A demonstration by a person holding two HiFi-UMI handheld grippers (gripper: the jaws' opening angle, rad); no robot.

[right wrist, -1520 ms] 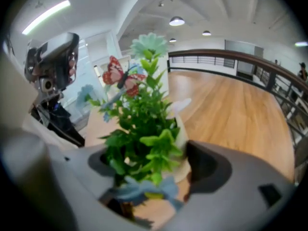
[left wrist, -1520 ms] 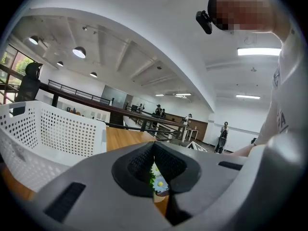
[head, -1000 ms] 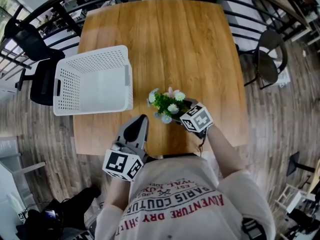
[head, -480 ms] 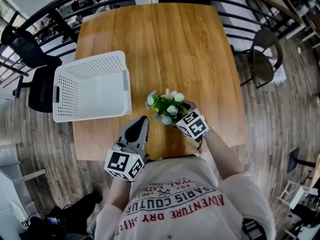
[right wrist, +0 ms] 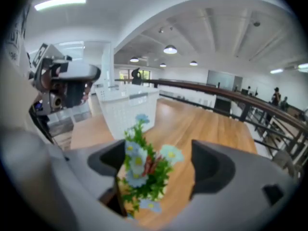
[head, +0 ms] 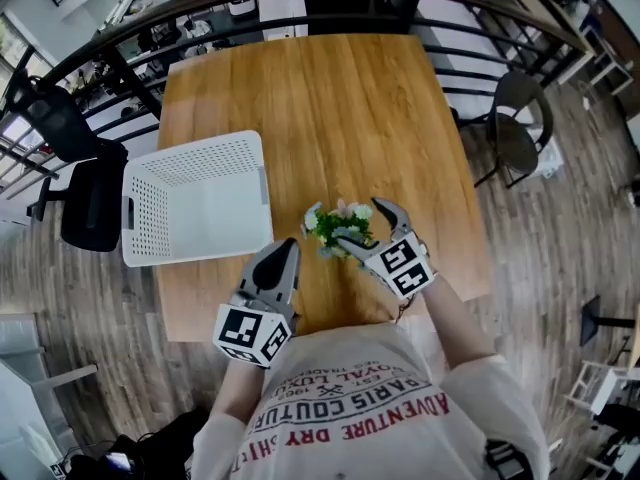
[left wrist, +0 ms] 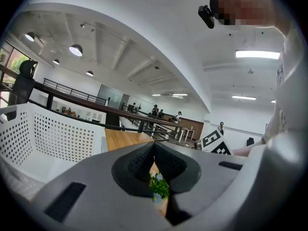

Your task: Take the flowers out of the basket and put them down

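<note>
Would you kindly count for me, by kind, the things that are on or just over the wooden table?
white basket: 1
bunch of flowers: 1
grippers: 2 (left gripper, right gripper)
Total: 4

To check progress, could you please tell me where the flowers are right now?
In the head view, the flowers are out on the wooden table, right of the white basket, between the open jaws of the right gripper.

Bright even indoor light, fisheye-warped edges, flowers softly blurred.
</note>
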